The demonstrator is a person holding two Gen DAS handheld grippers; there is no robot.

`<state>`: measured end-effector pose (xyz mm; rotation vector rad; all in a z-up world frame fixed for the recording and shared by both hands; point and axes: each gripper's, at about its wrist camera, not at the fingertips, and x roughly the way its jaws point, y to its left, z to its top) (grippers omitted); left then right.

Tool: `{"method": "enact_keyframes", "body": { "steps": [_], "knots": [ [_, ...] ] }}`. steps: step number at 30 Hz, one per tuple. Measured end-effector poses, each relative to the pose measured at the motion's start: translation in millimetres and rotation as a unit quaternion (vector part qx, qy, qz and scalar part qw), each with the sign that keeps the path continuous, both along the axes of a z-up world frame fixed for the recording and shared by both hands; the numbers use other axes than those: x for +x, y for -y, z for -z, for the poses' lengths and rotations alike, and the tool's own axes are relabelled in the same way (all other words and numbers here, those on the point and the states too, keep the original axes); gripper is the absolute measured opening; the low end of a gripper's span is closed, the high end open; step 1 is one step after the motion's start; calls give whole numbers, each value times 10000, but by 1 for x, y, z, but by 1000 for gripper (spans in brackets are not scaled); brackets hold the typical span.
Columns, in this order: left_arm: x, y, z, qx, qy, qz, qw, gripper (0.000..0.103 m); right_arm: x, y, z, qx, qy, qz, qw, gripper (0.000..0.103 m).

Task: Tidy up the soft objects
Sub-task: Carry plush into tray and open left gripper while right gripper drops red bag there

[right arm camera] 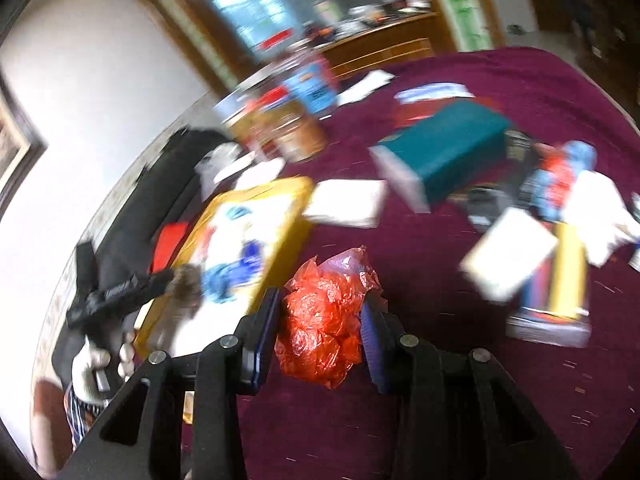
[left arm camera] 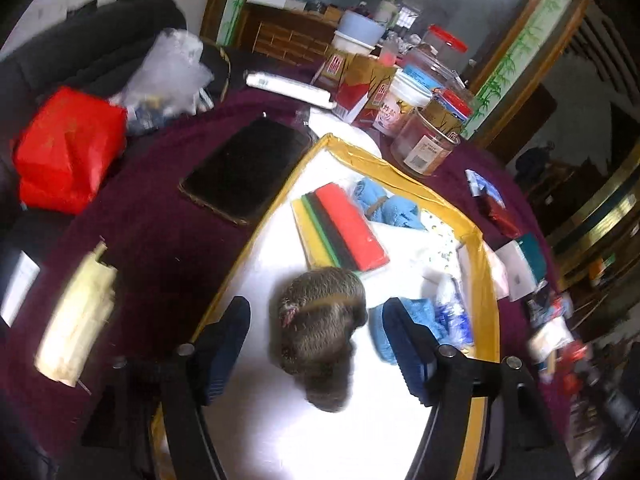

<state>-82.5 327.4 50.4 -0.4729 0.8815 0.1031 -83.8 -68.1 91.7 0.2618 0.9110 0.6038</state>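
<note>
A white tray with a yellow rim (left arm camera: 404, 178) lies on the maroon tablecloth. In it are a furry brown soft object (left arm camera: 320, 332), a stack of coloured sponge sheets (left arm camera: 340, 228), blue cloths (left arm camera: 394, 206) and a blue-white bundle (left arm camera: 448, 316). My left gripper (left arm camera: 316, 344) is open, its jaws wide apart on either side of the furry object, which lies on the tray. My right gripper (right arm camera: 320, 328) is shut on a crumpled red plastic bag (right arm camera: 324, 320) above the tablecloth, right of the tray (right arm camera: 280, 220). The right view is blurred.
A black phone (left arm camera: 248, 168), a red bag (left arm camera: 64, 148), a cream packet (left arm camera: 76, 316), jars (left arm camera: 428, 144) and cartons (left arm camera: 360, 84) surround the tray. A teal box (right arm camera: 444, 152), white cards (right arm camera: 348, 202) and books (right arm camera: 560, 280) lie to the right.
</note>
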Motion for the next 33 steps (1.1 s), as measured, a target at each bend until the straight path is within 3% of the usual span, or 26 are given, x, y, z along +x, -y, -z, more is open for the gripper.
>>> {"method": "enact_keyframes", "body": {
  "steps": [4,12,15,23,29,33],
  "knots": [
    [-5,-9,-1,-652,112,25,9978,73,-7,-57,-7,-187,119,-695,9973,38],
    [-58,-7,-22,-630,937,-131,9935,78,-20,-167,25,-1152,-131,-1945,9740,38],
    [-70,-6,-23,-542,1036,-142,9930,78,-18,-189,43,-1668,-265,-2014,9648,38],
    [-77,-5,-17,-492,1042,-65,9933,78,20,-193,51,-2222,41,-1526,9630,41],
    [-75,0,-13,-612,972,-19,9934,78,15,-171,35,-1492,48,-1427,9784,51],
    [-77,8,-17,-556,986,60,9936,78,-1,-125,3,-1343,687,-1036,9831,66]
  ]
}}
